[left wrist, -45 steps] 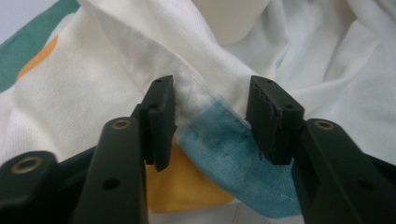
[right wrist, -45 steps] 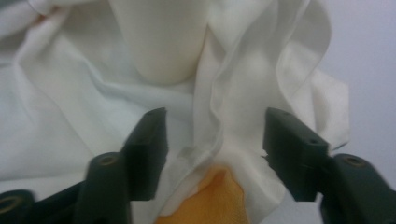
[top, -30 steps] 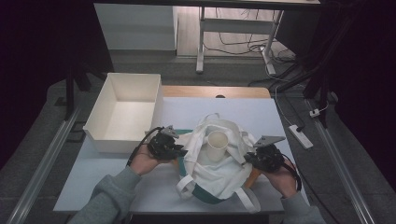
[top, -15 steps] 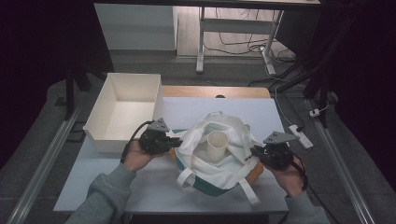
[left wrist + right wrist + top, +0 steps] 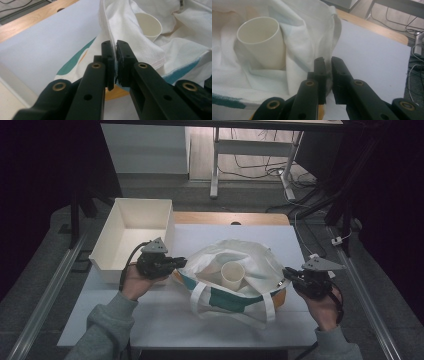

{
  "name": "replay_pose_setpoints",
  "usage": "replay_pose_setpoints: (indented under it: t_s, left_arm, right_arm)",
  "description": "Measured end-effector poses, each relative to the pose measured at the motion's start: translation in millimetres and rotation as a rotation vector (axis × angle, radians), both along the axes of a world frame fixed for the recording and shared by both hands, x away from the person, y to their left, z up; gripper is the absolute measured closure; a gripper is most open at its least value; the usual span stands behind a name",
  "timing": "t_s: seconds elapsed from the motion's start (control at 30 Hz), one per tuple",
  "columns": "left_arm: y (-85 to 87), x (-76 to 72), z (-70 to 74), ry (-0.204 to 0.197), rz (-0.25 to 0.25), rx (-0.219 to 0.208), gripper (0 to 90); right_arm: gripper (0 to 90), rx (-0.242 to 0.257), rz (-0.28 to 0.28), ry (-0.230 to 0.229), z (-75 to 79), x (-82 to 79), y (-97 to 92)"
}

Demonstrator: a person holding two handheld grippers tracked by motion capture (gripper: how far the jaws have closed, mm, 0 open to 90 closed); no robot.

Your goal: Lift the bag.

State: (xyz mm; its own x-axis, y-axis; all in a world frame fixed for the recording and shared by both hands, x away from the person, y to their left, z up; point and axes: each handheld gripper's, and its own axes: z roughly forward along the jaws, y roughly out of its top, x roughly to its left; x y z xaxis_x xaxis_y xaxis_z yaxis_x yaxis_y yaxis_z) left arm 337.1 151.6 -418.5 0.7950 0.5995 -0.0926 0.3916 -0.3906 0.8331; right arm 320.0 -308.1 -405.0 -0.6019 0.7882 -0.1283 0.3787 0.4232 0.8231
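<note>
A white table (image 5: 150, 320) carries everything. A white box (image 5: 131, 232), open at the top, stands at the table's left edge near the far corner. A cloth bag (image 5: 235, 285), white with teal and orange patches, sits at the middle of the table, nearer the front edge, its mouth stretched wide between the two grippers; one strap (image 5: 235, 312) lies loose on the table in front of it. The left gripper (image 5: 176, 265) has its jaws clamped on the hem at the bag's left side (image 5: 113, 53), the cloth pinched between the pads. The right gripper (image 5: 286, 276) is closed the same way on the hem at the bag's right side (image 5: 327, 67). A cream paper cup (image 5: 232, 275) lies tilted inside the open bag, near its middle, its mouth facing up and outward.
</note>
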Motion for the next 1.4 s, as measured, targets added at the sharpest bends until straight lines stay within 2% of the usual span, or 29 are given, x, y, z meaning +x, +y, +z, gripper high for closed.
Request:
replay_pose_setpoints:
  t_s: [0.5, 1.13, 1.27, 1.4]
  left_arm:
    - [12.3, -3.0, 13.5, -0.054, 0.032, -0.032, 85.5]
    - [16.3, -4.8, 18.8, -0.076, 0.039, -0.046, 85.6]
    - [16.4, -8.6, 23.3, -0.095, 0.036, -0.033, 85.7]
    - [19.7, -11.2, 28.3, -0.108, 0.039, -0.048, 85.7]
  right_arm:
    - [83.4, 0.049, -0.057, -0.089, 15.2, -6.5, -16.4]
    - [83.6, 0.052, -0.062, -0.108, 16.7, -6.9, -18.1]
    - [83.8, 0.048, -0.058, -0.116, 18.3, -8.1, -15.8]
    - [84.0, 0.047, -0.054, -0.131, 24.9, -10.0, -15.3]
